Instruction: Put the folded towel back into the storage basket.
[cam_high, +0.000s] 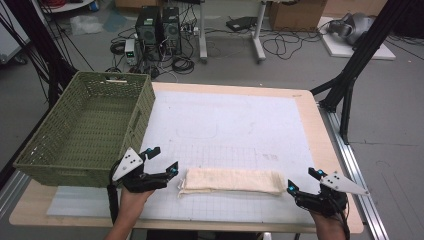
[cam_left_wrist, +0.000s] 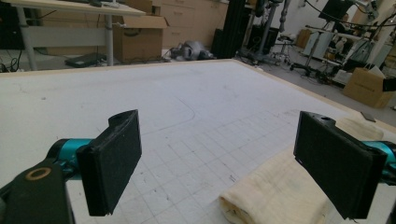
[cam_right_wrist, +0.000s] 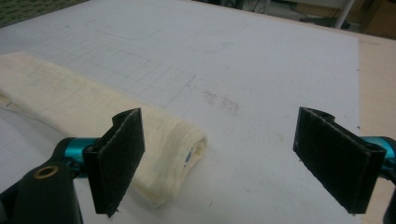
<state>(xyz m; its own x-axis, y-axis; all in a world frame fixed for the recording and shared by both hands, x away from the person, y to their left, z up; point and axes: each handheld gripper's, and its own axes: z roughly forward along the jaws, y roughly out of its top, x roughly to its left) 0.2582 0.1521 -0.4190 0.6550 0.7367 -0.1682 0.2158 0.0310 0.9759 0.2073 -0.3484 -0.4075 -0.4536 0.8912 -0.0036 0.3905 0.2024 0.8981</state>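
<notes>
You worked at a pale wooden table (cam_high: 327, 150) covered by one white sheet printed with a faint grid (cam_high: 225, 125). Around it the room was cluttered: grey floor, two dark computer towers (cam_high: 159, 26) with tangled cables behind the table, cardboard boxes, and black frame legs at the right.

On the sheet there was one cream cloth (cam_high: 231, 181), folded into a long band and lying flat near your edge, between your two grippers. One green woven basket (cam_high: 87, 127) stood at the table's left side, its near corner close to your left hand.

Your left gripper (cam_high: 160, 165) sat just left of the cloth's left end, its jaws spread wide and holding nothing; in the left gripper view the cloth's end (cam_left_wrist: 275, 196) lay low between the two pads (cam_left_wrist: 112, 163), apart from both. Your right gripper (cam_high: 305, 181) sat just beyond the cloth's right end, jaws equally wide and empty; in the right gripper view the rounded cloth end (cam_right_wrist: 163, 154) lay beside the left pad, and I could not tell whether they touched.
</notes>
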